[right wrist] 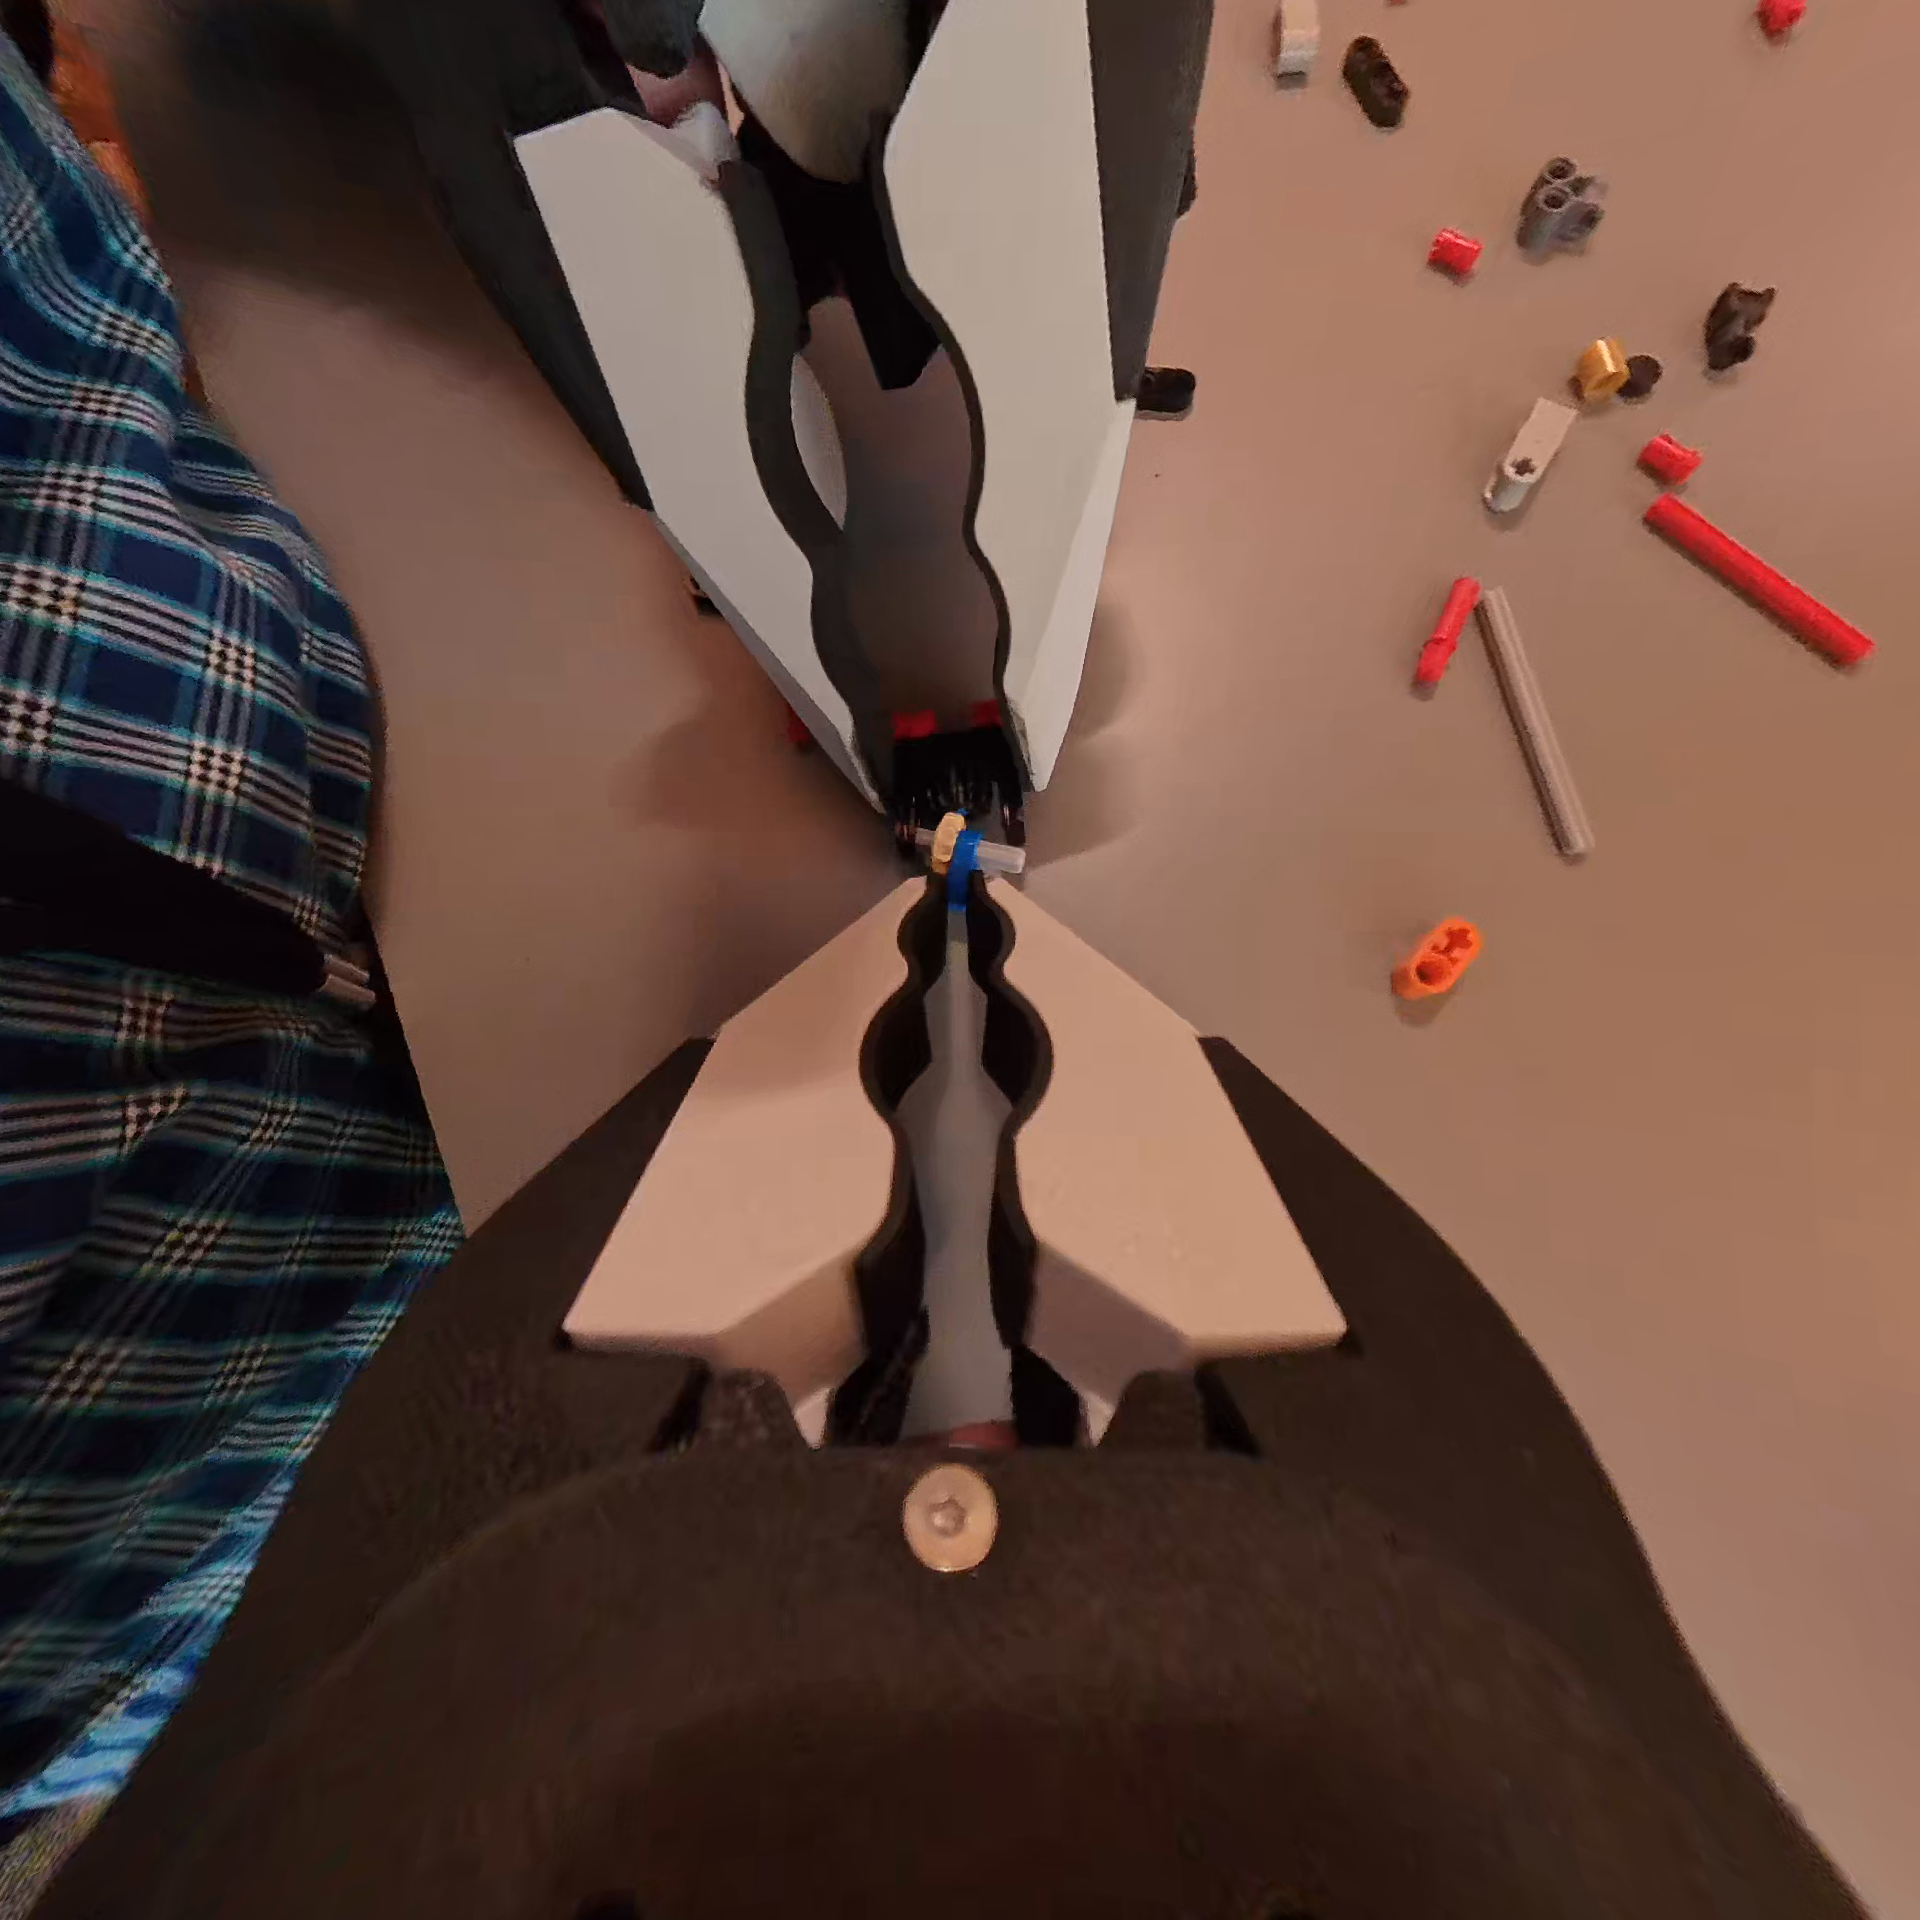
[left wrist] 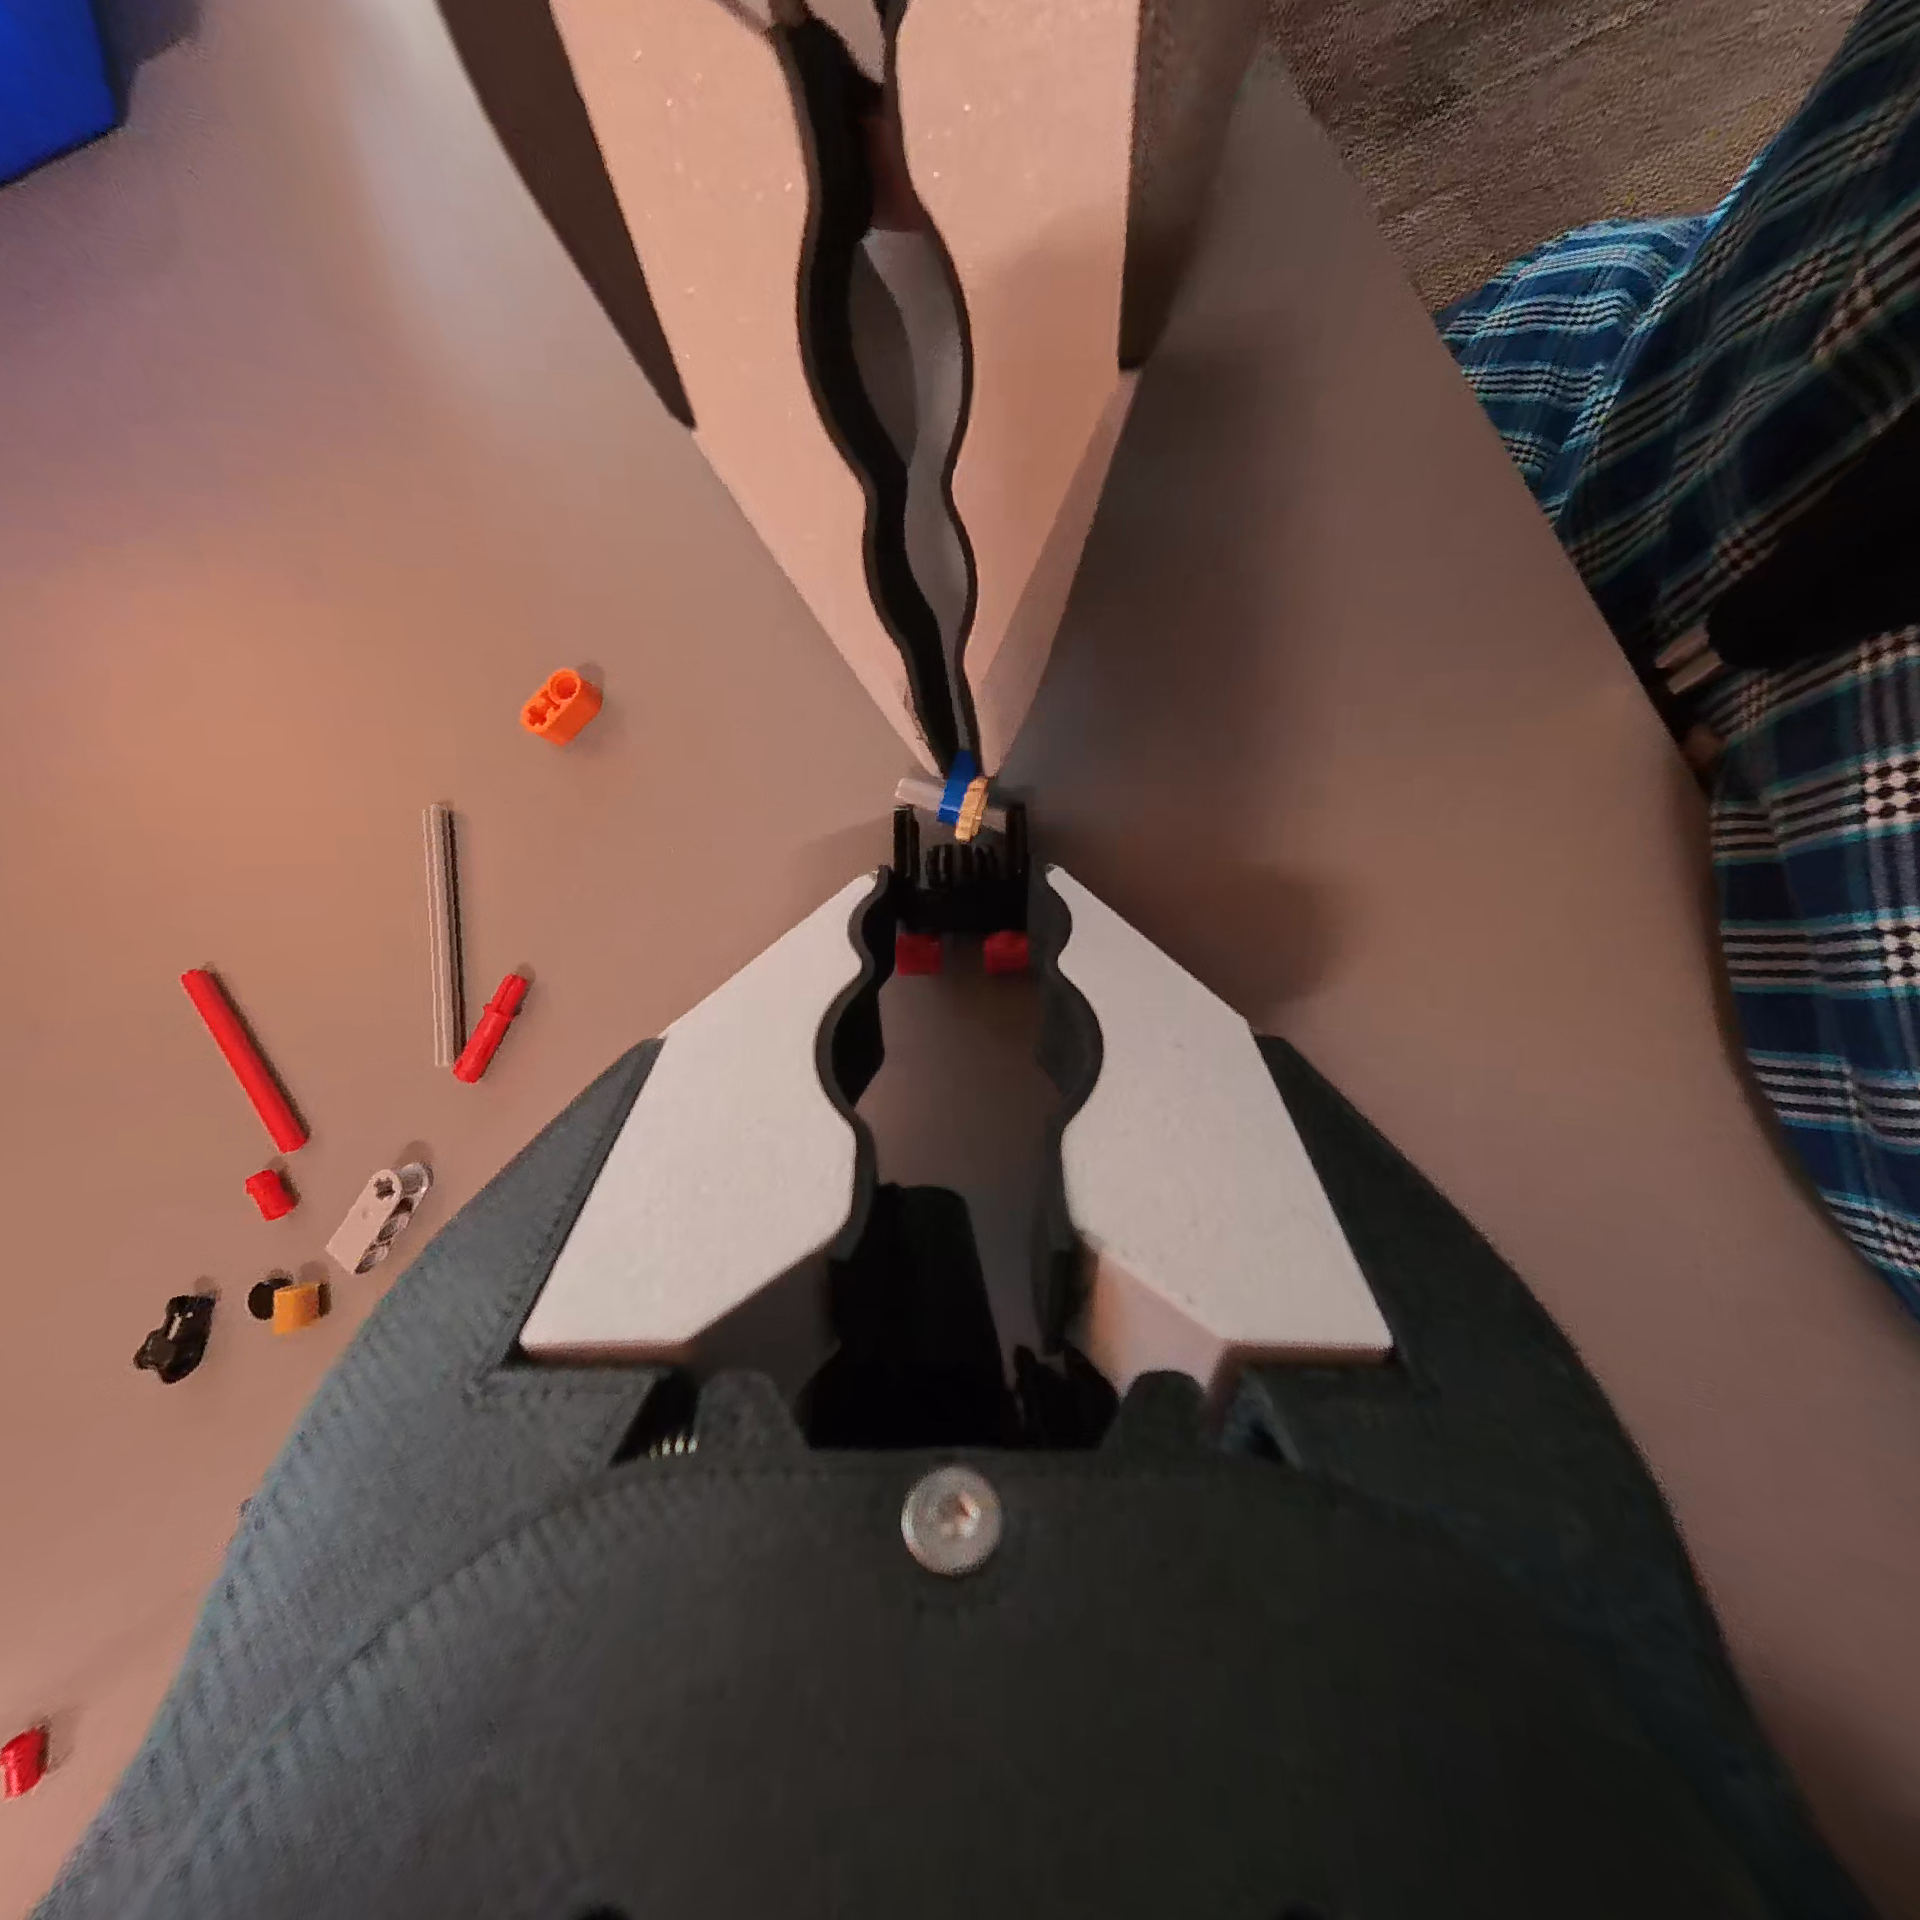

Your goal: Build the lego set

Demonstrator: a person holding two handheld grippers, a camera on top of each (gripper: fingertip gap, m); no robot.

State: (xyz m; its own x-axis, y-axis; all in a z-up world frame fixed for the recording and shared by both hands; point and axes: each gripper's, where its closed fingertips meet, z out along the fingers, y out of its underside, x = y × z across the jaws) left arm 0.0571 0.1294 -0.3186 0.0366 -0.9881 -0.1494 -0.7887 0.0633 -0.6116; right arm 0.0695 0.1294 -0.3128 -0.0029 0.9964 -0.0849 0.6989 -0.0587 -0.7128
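My left gripper (left wrist: 961, 894) is shut on a small black assembly (left wrist: 961, 883) with a black gear and two red pins at its near side. It also shows in the right wrist view (right wrist: 951, 769). My right gripper (right wrist: 961, 883) is shut on a short grey axle carrying a blue bush and a tan gear (right wrist: 961, 847). The two grippers meet tip to tip above the table. The axle piece (left wrist: 961, 805) sits right at the top of the black assembly; contact cannot be judged.
Loose parts lie on the beige table (left wrist: 312, 468): an orange connector (left wrist: 561, 707), a grey axle (left wrist: 444, 935), a long red axle (left wrist: 244, 1060), red pins, a grey connector (left wrist: 379, 1216) and black pieces. A person's plaid sleeve (left wrist: 1766, 520) is at the table edge. Both grippers' tips are close together, under 4 cm apart. From either gripper's tips it is about 8 cm to the orange connector (left wrist: 561, 707).
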